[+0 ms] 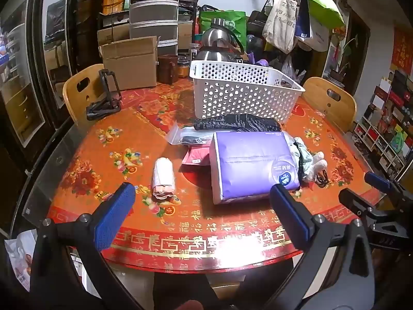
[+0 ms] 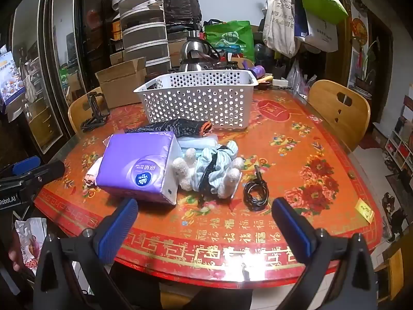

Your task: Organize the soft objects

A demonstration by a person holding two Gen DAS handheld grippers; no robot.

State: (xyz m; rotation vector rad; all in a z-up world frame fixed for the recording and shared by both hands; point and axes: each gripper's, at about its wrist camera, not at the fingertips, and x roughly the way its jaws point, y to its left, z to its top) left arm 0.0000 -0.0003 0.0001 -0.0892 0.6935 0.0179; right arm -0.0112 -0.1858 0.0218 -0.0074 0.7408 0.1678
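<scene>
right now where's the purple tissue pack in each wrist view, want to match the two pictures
Left wrist view: the purple tissue pack lies right of centre, just beyond the right fingertip of the open left gripper.
Right wrist view: the purple tissue pack lies left of centre, beyond the left fingertip of the open right gripper.
Shared landmark: the white perforated basket stands behind the pack in both.

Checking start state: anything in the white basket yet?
No, through the holes and over the rim the white basket shows no contents in the right wrist view.
</scene>
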